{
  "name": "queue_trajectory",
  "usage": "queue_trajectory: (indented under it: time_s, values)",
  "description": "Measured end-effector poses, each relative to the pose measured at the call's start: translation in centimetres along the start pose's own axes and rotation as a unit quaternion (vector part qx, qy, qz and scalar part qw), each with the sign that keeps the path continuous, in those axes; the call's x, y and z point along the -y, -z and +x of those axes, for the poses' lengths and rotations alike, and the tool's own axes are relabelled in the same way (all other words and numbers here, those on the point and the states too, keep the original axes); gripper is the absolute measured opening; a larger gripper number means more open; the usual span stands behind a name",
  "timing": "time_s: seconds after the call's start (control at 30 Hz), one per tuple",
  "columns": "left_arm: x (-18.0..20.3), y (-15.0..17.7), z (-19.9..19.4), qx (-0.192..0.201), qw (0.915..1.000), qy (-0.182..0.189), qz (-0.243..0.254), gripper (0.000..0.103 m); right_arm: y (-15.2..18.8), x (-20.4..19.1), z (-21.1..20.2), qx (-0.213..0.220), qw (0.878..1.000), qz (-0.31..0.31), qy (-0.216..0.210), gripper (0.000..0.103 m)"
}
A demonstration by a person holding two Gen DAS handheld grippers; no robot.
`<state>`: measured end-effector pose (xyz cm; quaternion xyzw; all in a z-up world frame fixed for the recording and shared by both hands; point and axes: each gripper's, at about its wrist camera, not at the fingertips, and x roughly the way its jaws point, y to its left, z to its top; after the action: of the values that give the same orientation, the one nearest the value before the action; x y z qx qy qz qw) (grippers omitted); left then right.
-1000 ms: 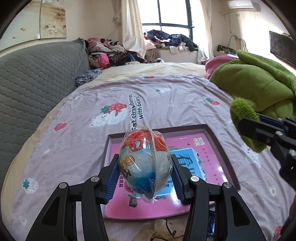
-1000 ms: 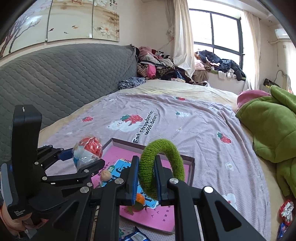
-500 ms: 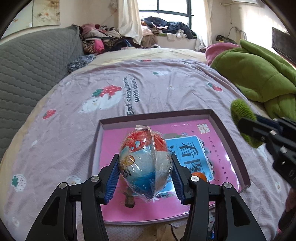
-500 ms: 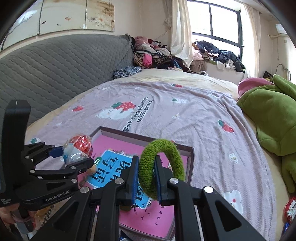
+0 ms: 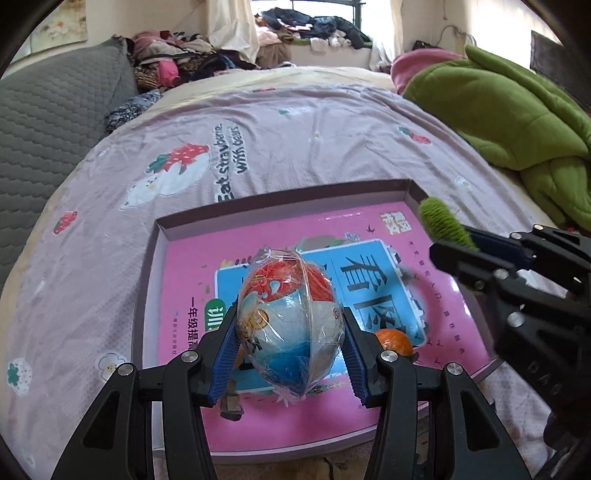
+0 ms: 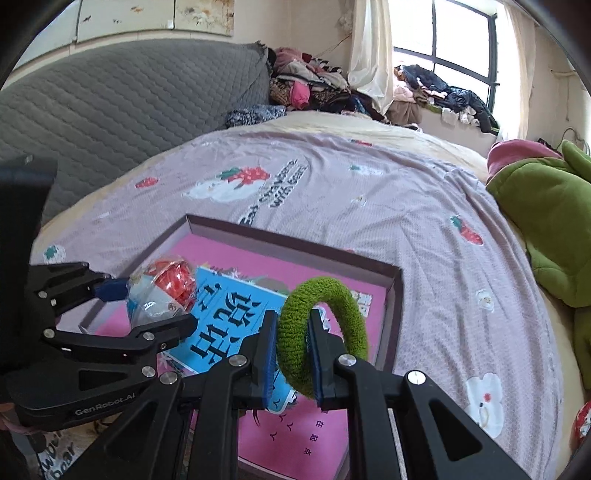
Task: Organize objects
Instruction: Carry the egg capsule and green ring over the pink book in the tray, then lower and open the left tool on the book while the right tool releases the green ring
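My left gripper point(image 5: 290, 334) is shut on a plastic-wrapped red, white and blue ball point(image 5: 288, 314) and holds it above a shallow pink box lid point(image 5: 177, 266) on the bed. The ball point(image 6: 162, 291) and left gripper point(image 6: 147, 314) also show in the right wrist view. My right gripper point(image 6: 291, 350) is shut on a fuzzy green ring point(image 6: 325, 325), over the lid's right side point(image 6: 391, 295). The ring point(image 5: 443, 221) shows at the right of the left wrist view. A small orange point(image 5: 393, 341) lies in the lid.
The lid lies on a lilac bedspread point(image 5: 295, 140) with strawberry prints. A green blanket point(image 5: 509, 110) is heaped at the right. A grey quilted headboard point(image 6: 110, 110) stands at the left. Clothes point(image 5: 303, 33) pile up at the far end.
Both grippers have moved forward and lower over the pink lid, each still holding its object. The orange has come into view beside the ball.
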<state>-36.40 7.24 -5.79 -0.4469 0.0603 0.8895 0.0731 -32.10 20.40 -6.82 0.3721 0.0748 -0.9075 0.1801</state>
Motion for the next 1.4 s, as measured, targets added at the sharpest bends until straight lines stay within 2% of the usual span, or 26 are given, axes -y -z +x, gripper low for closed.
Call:
queue_trajectory:
  time_s: [0.37,0.9,0.97,1.13,1.4]
  values:
    - [0.5,-0.1,2.6,-0.033,0.9994,-0.001,0.01,0.053,1.5,0.6,3.7,-0.049,0.999,0.01,0.005,0.016]
    - [0.5,0.0,4.2,-0.067,0.9976,0.0,0.017,0.054,2.1,0.9,5.3,-0.074,0.997,0.023,0.007,0.016]
    - [0.2,-0.1,4.3,-0.07,0.9975,0.005,0.01,0.054,2.1,1.1,5.4,-0.077,0.997,0.028,0.005,0.019]
    - [-0.3,0.0,4.3,-0.079,0.9966,0.021,-0.008,0.059,2.0,1.5,5.1,-0.073,0.996,0.043,-0.012,0.041]
    - [-0.6,0.0,3.6,-0.073,0.9969,0.025,-0.016,0.062,1.5,1.7,4.2,-0.055,0.997,0.051,-0.014,0.044]
